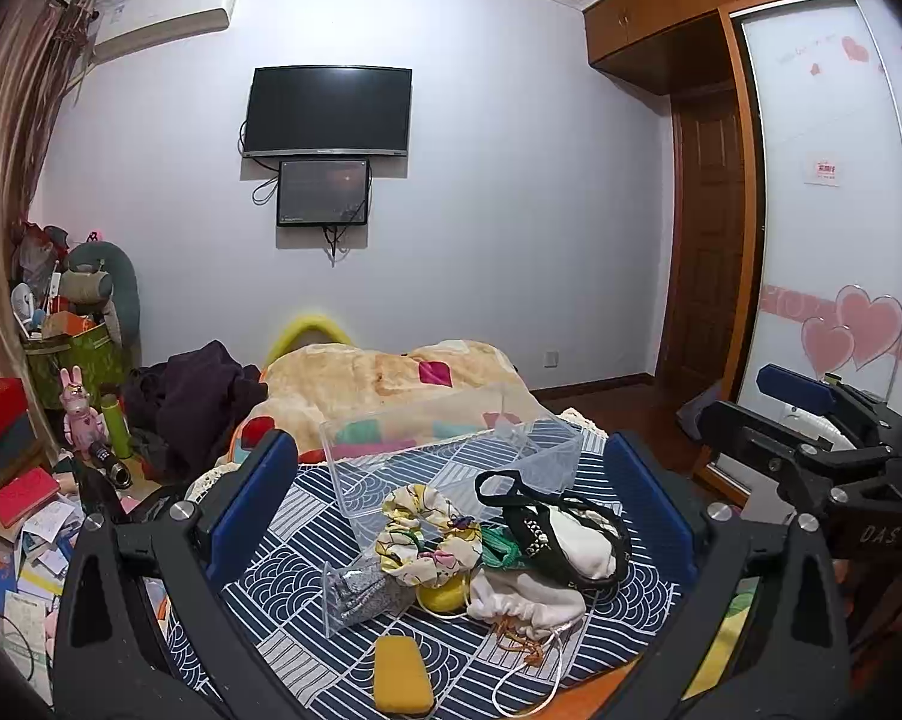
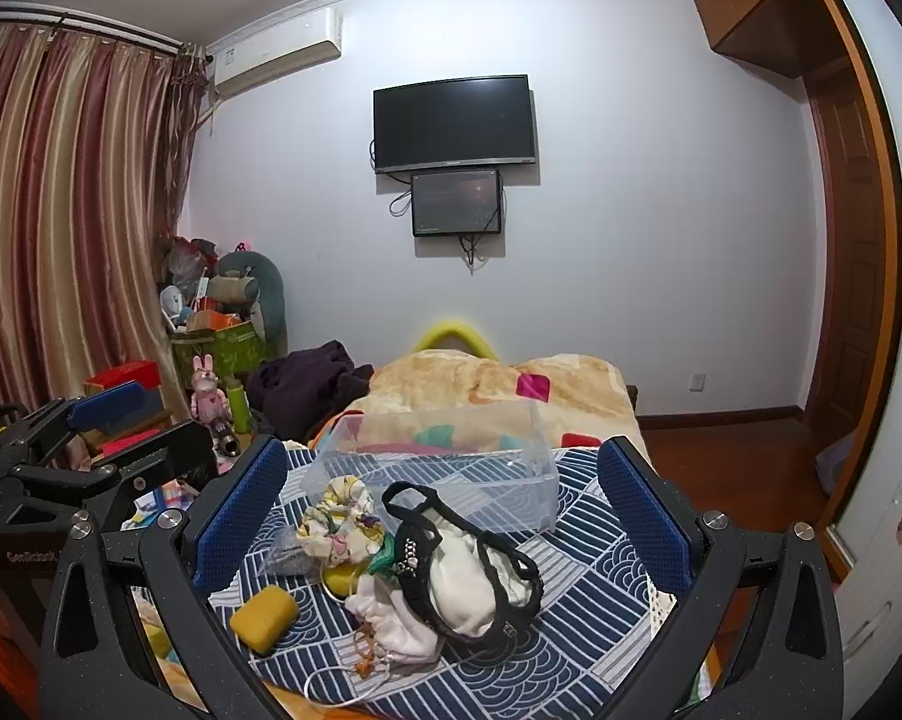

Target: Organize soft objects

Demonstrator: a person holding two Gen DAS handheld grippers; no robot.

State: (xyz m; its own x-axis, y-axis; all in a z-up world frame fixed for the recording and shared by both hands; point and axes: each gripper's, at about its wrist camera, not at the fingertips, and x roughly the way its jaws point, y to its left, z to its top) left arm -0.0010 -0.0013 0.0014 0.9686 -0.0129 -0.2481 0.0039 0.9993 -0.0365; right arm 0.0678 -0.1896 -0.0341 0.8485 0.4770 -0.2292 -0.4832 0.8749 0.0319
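1. Left wrist view: the left gripper [image 1: 451, 510] hangs above the pile with its blue pads spread wide apart and nothing between them. The soft things lie in a heap on the blue patterned cloth [image 1: 631, 600] at 6 o'clock: a floral scrunchie [image 1: 426, 531], a black strappy bag [image 1: 547, 528] over white cloth, a white drawstring pouch [image 1: 526, 603] and a yellow sponge [image 1: 401, 675] nearest the camera. The clear plastic box [image 1: 451, 450] stands just behind the heap, toward 12 o'clock. The right gripper [image 1: 811, 414] shows at 3 o'clock, its fingers parted.

2. Right wrist view: the right gripper [image 2: 444, 510] also holds its pads wide apart, gripping nothing. The heap sits between them at 6 o'clock, with the black strappy bag [image 2: 469, 564] in the middle, the floral scrunchie [image 2: 342, 516] at 10 o'clock of it, the yellow sponge [image 2: 263, 609] at 8 o'clock and the white drawstring pouch [image 2: 396, 624] beneath. The clear plastic box [image 2: 444, 456] stands beyond. The left gripper [image 2: 108, 414] appears at 9 o'clock.
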